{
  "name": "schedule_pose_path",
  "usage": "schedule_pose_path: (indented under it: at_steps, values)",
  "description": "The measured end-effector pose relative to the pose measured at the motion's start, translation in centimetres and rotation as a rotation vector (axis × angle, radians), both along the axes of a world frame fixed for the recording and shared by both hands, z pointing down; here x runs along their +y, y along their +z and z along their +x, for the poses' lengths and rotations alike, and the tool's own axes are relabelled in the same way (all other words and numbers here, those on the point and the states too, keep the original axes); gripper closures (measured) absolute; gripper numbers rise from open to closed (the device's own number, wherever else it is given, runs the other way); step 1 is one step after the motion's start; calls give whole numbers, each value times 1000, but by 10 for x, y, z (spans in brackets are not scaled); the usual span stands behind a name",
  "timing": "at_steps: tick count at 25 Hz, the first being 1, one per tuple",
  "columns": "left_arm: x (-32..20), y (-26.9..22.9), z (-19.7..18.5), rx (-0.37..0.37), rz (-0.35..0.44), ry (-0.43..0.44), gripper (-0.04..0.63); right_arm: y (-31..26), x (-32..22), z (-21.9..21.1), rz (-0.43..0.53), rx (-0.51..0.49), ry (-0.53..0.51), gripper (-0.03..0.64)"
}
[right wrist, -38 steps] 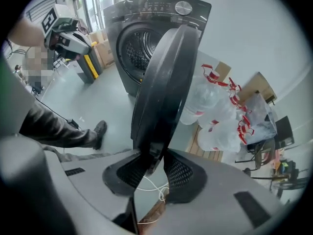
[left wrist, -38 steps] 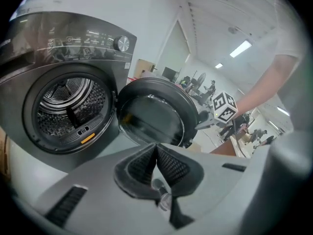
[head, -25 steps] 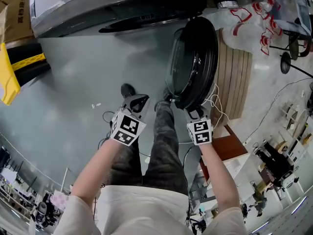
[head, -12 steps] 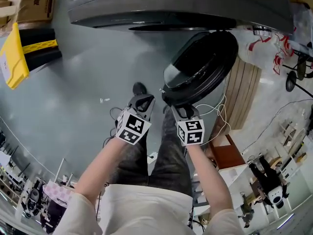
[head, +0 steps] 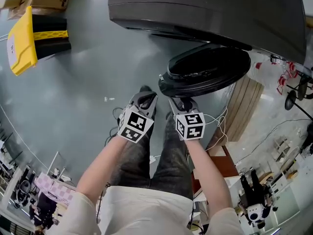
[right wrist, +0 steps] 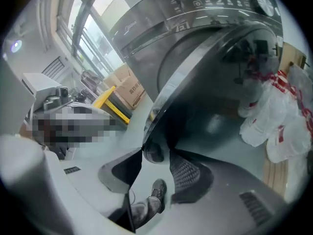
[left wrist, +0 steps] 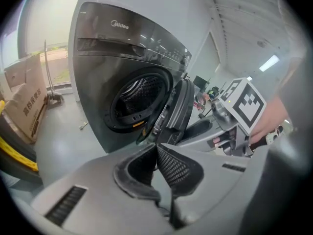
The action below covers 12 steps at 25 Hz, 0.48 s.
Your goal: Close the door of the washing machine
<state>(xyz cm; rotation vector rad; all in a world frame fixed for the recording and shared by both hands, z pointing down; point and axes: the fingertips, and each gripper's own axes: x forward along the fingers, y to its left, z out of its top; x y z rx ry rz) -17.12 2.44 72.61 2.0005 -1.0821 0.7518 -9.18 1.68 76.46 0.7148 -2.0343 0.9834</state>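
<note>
Two grippers sit at mid-frame in the head view, above the person's grey trouser legs [head: 168, 151]. The left gripper [head: 146, 98] has its jaws pressed together on nothing, and its own view shows the pads meeting at the tips. Just to its right, the right gripper [head: 182, 103] stands wide apart, its jaws having just been opening. In its own view the door's [right wrist: 210, 97] lower rim sits at the gap between the tips, with no pad clamped on it. The round dark door [head: 210, 70] lies right of centre, still partly open against the washing machine [head: 205, 9] that fills the top of the frame. A yellow and black block [head: 29, 40] rests on the grey floor [head: 93, 67] at upper left.
</note>
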Motion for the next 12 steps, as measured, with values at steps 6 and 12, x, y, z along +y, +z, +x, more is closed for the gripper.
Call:
schedule_pose_path:
  at_steps: [6, 12]
  values:
    - [-15, 5, -32, -3, 23, -77, 586, -8, -44, -27, 157, 20, -50, 514]
    - [-31, 8, -67, -10, 40, -164, 586, -13, -87, -60, 239, 0, -25, 528]
